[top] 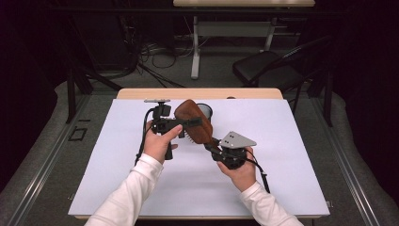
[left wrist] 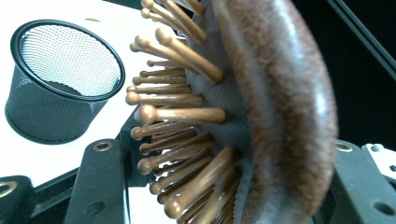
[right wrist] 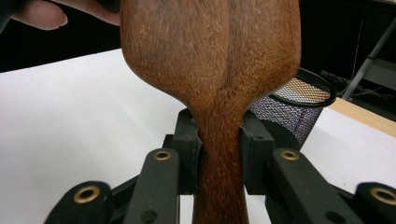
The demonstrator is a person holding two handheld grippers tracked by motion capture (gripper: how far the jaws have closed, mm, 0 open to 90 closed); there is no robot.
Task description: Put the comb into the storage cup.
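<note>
Working over the wide white sheet (top: 141,188) that covers the wooden table, we keep everything lifted off it so nothing drags. The largest thing in play is the brown oval wooden hairbrush with wooden pegs (top: 194,121), held in the air between our two tools, near the far middle of the sheet and just in front of the round black wire-mesh cup (top: 207,110). We judge the cup to be its destination, which is why the brush hangs so close to it. The right gripper (top: 212,145) has its jaws clamped on the narrow handle; the right gripper view shows both pads pressed against the neck of the wood, a grip chosen low down so the head stays free. The left gripper (top: 186,123) comes in from the other side across the head: in the left gripper view one jaw sits against the smooth wooden back and the other stands on the peg side, narrowed in around the head, though we cannot tell whether that pad truly presses on the pegs. Two holds steady the brush for a handover or a turn.
</note>
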